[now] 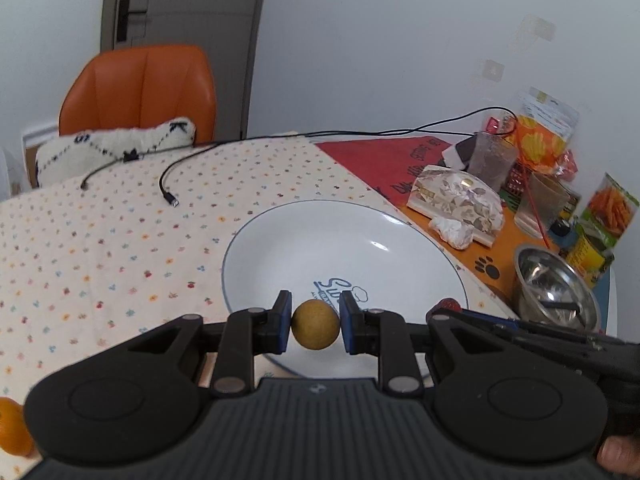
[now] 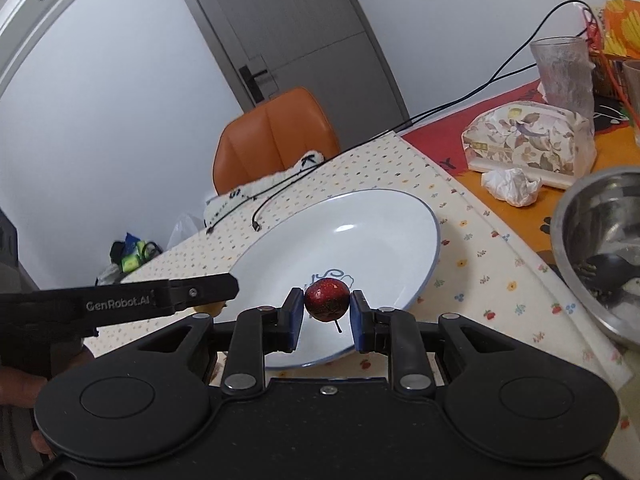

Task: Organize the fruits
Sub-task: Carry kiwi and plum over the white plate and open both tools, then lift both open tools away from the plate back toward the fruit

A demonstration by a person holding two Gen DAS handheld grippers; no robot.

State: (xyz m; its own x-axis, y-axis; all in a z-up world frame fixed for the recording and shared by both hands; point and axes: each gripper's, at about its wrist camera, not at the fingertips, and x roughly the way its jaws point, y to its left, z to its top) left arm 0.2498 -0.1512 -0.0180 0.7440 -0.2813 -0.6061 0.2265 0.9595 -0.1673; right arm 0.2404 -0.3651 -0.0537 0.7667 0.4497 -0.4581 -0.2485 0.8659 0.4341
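My left gripper point(image 1: 315, 322) is shut on a small round tan-yellow fruit point(image 1: 315, 323), held above the near rim of a white plate point(image 1: 280, 240) with a blue edge. My right gripper point(image 2: 326, 306) is shut on a small dark red fruit point(image 2: 326, 299) with its stem hanging down, also over the near part of the same plate point(image 2: 360, 240). The right gripper's body shows at the right of the left wrist view, with the red fruit point(image 1: 448, 304) peeking at its tip. An orange fruit point(image 1: 12, 428) lies on the tablecloth at the far lower left.
A steel bowl point(image 2: 600, 248) with a dark spoon stands right of the plate. Behind it are a floral tissue box point(image 2: 528, 140), a crumpled tissue point(image 2: 510, 186), glasses point(image 2: 562, 72) and snack packets point(image 1: 540, 136). Cables point(image 1: 168, 184) cross the dotted tablecloth; an orange chair point(image 1: 140, 88) stands beyond.
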